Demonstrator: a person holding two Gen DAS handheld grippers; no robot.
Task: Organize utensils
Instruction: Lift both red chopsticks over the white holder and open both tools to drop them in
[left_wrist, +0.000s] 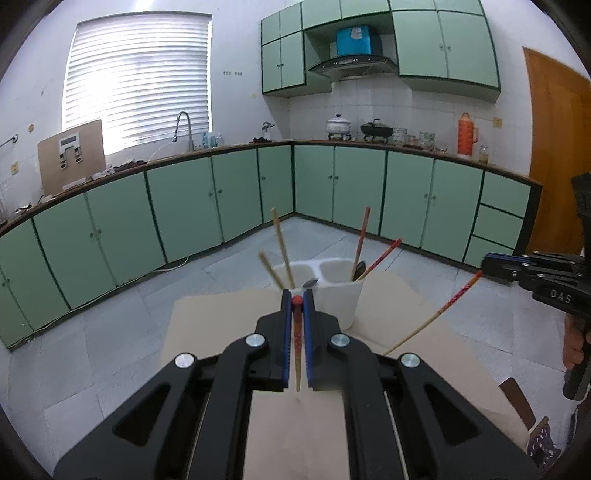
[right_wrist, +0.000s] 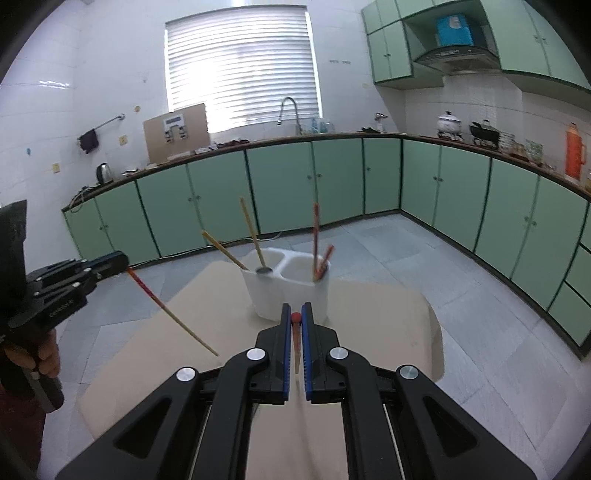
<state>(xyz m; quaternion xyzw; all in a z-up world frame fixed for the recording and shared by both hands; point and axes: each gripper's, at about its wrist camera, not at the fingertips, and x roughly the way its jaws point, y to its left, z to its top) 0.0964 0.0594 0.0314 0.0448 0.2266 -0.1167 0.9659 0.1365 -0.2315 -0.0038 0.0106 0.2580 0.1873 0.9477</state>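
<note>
A white two-compartment utensil holder (left_wrist: 336, 295) (right_wrist: 291, 291) stands on the beige table (left_wrist: 221, 317) (right_wrist: 369, 317). It holds two tan chopsticks (left_wrist: 282, 247) (right_wrist: 251, 232), two red chopsticks (left_wrist: 362, 240) (right_wrist: 316, 240) and spoons (left_wrist: 359, 269) (right_wrist: 264, 269). My left gripper (left_wrist: 297, 299) is shut on a red-topped chopstick (left_wrist: 297, 339), held above the table just in front of the holder; it also shows in the right wrist view (right_wrist: 110, 264). My right gripper (right_wrist: 295, 314) is shut on another red-topped chopstick (right_wrist: 296, 343); it also shows in the left wrist view (left_wrist: 491, 266), its chopstick (left_wrist: 436, 314) slanting down.
Green kitchen cabinets (left_wrist: 221, 199) (right_wrist: 332, 177) run along the walls behind, with a sink tap (left_wrist: 183, 125), pots (left_wrist: 338, 125) and an orange thermos (left_wrist: 466, 134) on the counter. Grey tiled floor (left_wrist: 110, 332) surrounds the table. A wooden door (left_wrist: 554, 147) is at the right.
</note>
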